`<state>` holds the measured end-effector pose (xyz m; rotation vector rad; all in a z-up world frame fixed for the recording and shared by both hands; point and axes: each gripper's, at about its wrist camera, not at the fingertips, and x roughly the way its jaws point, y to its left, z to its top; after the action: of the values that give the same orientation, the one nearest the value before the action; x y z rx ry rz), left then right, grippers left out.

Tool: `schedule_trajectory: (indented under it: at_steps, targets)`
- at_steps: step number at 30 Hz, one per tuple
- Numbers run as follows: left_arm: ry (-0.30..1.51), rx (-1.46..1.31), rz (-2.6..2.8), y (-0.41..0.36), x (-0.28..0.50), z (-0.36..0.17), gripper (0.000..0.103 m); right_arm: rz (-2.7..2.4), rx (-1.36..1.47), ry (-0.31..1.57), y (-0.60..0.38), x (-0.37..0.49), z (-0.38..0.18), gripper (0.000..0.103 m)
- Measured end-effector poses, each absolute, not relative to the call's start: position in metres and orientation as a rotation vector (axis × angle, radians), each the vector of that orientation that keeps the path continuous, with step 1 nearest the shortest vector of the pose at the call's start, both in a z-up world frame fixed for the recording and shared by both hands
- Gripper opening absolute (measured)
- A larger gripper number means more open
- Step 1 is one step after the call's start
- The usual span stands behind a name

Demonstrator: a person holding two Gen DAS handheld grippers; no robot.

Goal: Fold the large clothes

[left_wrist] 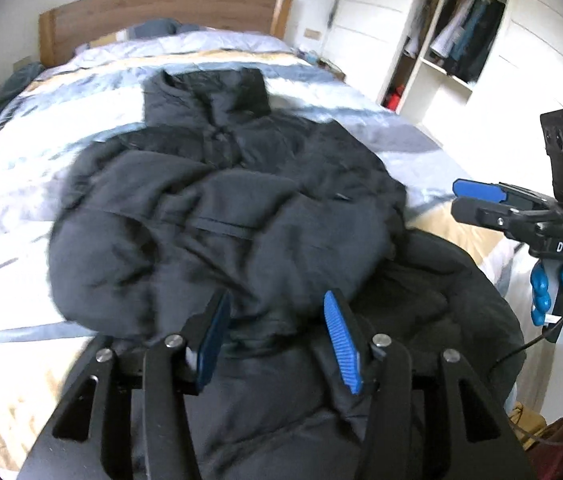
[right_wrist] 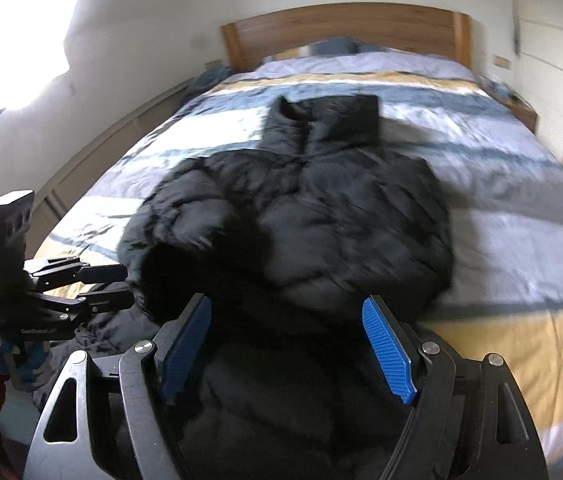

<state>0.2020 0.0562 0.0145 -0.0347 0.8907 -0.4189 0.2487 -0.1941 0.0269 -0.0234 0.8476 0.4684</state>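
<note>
the black puffer jacket lies mid-bed with sleeves seemingly folded in, collar toward the headboard; both the left gripper and right gripper hover wide and empty, likely to seize the hem at the bed's foot edge.

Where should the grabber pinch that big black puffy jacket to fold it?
Probably at the bottom hem of the black jacket, the thick edge nearest both open grippers, left gripper and right gripper. The jacket lies collar-away on the bed, so come in low from the foot end and pinch the hem's corners, one each.
</note>
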Motion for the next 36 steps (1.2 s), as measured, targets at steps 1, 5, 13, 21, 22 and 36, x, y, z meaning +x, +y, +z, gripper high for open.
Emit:
schedule_trajectory:
  at_steps: [1, 5, 13, 21, 22, 36]
  targets:
    - [0.884, -0.038, -0.399, 0.065, 0.204, 0.017, 0.047, 0.488, -0.035, 0.842, -0.184, 0.252, 0.03, 0.078]
    - [0.874, -0.024, -0.282, 0.105, 0.226, 0.019, 0.047, 0.586, -0.09, 0.819, -0.133, 0.268, 0.042, 0.078]
    - [0.897, -0.085, -0.171, 0.151, 0.272, -0.004, 0.047, 0.698, -0.186, 0.882, -0.067, 0.287, 0.01, 0.077]
    - [1.005, -0.101, -0.159, 0.135, 0.294, -0.073, 0.047, 0.657, -0.25, 1.002, -0.074, 0.298, -0.051, 0.078]
    - [1.008, -0.101, -0.152, 0.133, 0.294, -0.077, 0.047, 0.647, -0.246, 1.017, -0.078, 0.3, -0.058, 0.078]
    - [0.981, -0.046, -0.189, 0.082, 0.257, -0.043, 0.047, 0.571, -0.199, 0.999, -0.111, 0.282, -0.048, 0.076]
